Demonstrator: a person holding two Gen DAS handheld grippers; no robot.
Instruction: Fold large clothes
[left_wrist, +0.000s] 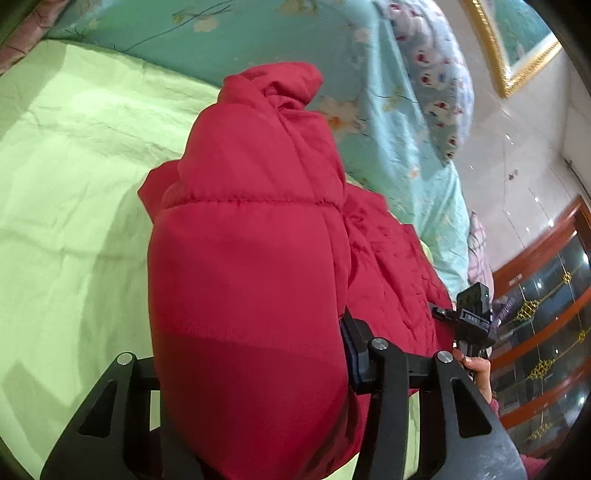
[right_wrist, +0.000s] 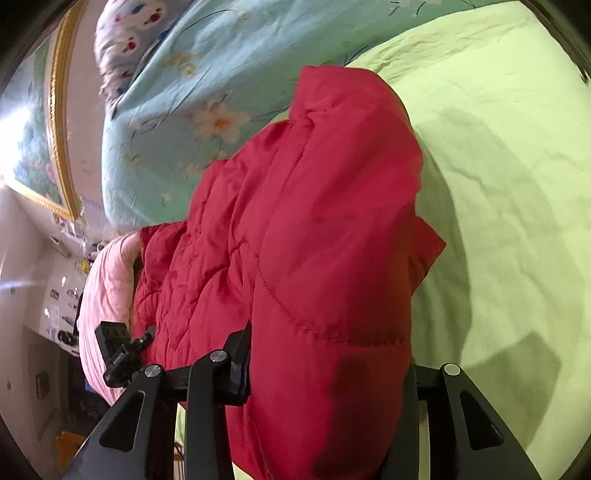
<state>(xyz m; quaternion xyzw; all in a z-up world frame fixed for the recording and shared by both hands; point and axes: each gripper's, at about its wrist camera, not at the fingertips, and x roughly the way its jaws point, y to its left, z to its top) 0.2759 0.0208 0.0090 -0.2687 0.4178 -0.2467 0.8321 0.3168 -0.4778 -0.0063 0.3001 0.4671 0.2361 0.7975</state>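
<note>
The left tool (left_wrist: 255, 373) pinches a fold of the red quilted padded jacket (left_wrist: 251, 258). The right tool (right_wrist: 328, 373) pinches another fold of this jacket (right_wrist: 314, 240), which hangs bunched above the light green bed sheet (left_wrist: 66, 184).

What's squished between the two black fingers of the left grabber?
A thick fold of the red puffy jacket fills the gap between the left gripper's fingers, seen in the left wrist view. The right wrist view shows the right gripper clamping it too.
</note>
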